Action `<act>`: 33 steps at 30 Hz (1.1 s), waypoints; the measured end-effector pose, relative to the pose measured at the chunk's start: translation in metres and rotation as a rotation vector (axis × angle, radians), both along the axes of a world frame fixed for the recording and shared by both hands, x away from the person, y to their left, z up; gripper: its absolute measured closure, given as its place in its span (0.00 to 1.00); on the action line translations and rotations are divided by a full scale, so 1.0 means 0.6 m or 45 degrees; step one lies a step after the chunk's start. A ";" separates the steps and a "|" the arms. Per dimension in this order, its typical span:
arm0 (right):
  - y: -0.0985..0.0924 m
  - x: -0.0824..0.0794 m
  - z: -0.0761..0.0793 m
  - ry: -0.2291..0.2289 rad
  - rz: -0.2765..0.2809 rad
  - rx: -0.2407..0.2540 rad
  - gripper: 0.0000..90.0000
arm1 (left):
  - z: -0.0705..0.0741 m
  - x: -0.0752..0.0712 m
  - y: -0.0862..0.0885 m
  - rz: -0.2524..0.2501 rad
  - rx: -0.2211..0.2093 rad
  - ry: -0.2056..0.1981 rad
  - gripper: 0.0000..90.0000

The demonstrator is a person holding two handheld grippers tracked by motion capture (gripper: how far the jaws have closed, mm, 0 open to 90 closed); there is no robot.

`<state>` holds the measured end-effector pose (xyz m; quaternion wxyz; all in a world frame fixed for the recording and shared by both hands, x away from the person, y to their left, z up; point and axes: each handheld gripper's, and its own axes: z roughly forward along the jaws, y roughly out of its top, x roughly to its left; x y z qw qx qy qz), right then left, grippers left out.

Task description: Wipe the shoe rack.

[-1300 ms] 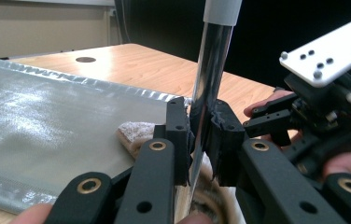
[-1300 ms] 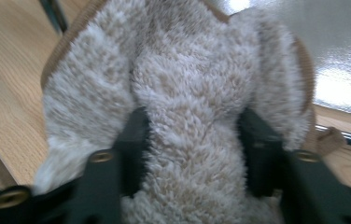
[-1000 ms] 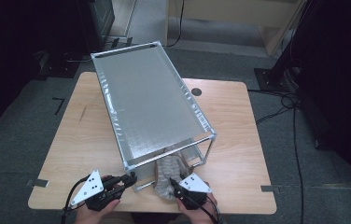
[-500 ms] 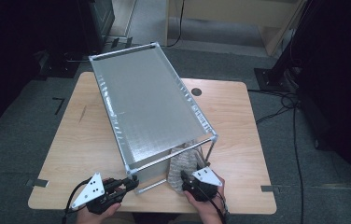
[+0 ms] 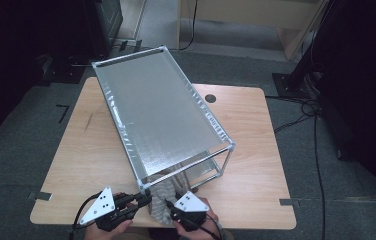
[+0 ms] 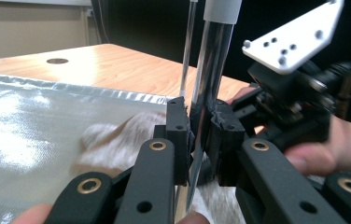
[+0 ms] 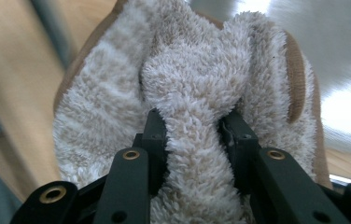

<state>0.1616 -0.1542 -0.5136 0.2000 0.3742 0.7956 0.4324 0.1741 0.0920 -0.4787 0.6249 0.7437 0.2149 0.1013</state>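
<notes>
Towel (image 7: 197, 135) sits bunched at the counter's (image 5: 256, 150) six-o'clock edge, under the rack (image 5: 161, 120) — right gripper (image 5: 178, 212) fingers, just closing, pinch a fold; left gripper (image 5: 143, 200) clamps the rack's post (image 6: 211, 88). Hanging likely remains.

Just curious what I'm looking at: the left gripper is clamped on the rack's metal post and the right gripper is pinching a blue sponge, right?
Nearly. The right gripper is pinching a fluffy beige towel, not a blue sponge, as the right gripper view shows. The left gripper is indeed clamped on the rack's metal post.
</notes>
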 end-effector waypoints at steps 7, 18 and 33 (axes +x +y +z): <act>-0.044 0.022 0.000 0.024 -0.128 0.026 0.75 | 0.001 0.001 0.001 -0.007 0.012 -0.008 0.89; -0.154 0.050 -0.003 -0.013 -0.503 0.015 0.75 | 0.000 -0.002 0.000 -0.027 0.001 -0.006 0.89; 0.008 -0.012 -0.003 -0.063 -0.022 -0.043 0.74 | -0.001 -0.003 0.000 -0.031 0.000 -0.007 0.89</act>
